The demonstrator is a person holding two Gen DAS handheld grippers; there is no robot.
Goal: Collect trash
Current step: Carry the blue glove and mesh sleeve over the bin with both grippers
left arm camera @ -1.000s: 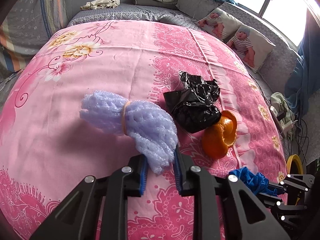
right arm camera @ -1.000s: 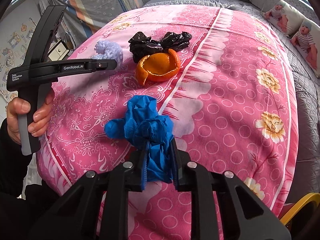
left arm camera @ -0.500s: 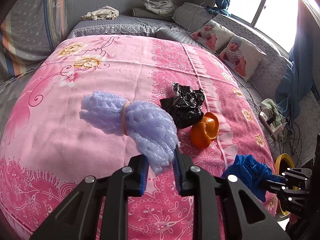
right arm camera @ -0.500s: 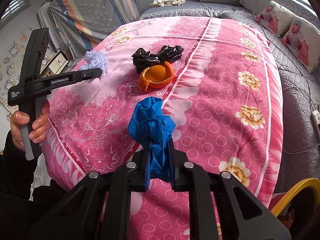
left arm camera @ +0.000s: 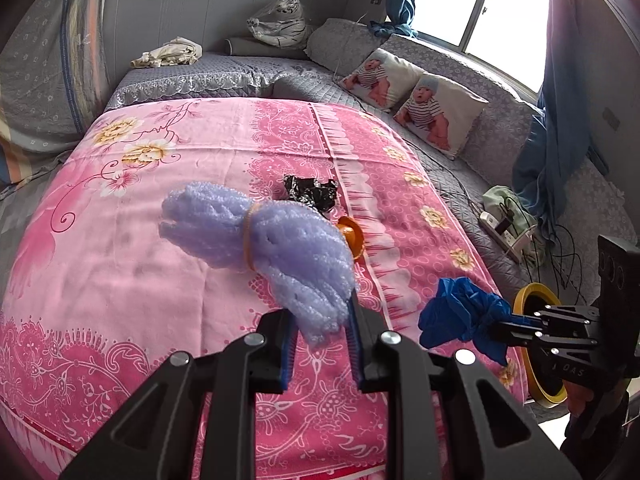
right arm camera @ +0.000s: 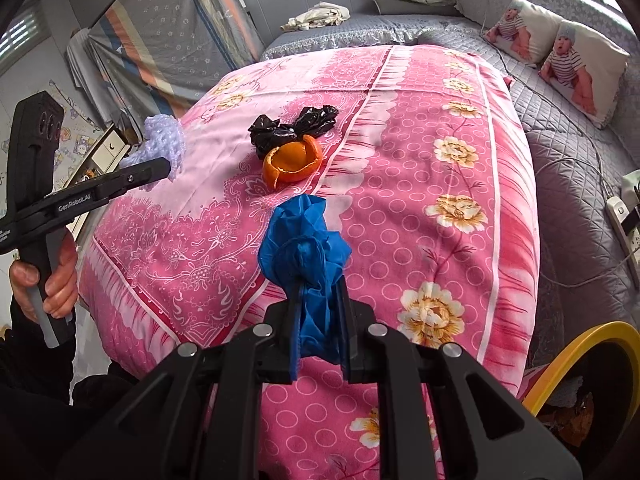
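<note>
Trash is held in both tools above the pink bed (right arm camera: 460, 184): the lilac foam net (left arm camera: 276, 252) is pinched by the left tool (left arm camera: 322, 344), the blue glove (right arm camera: 308, 248) by the right tool (right arm camera: 318, 332). An orange peel (right arm camera: 294, 160) (touching a black bag (right arm camera: 288, 128)) is left on the bed.

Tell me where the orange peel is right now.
The orange peel lies on the pink bedspread, mid-frame in the right wrist view, touching the crumpled black plastic bag just behind it.
</note>
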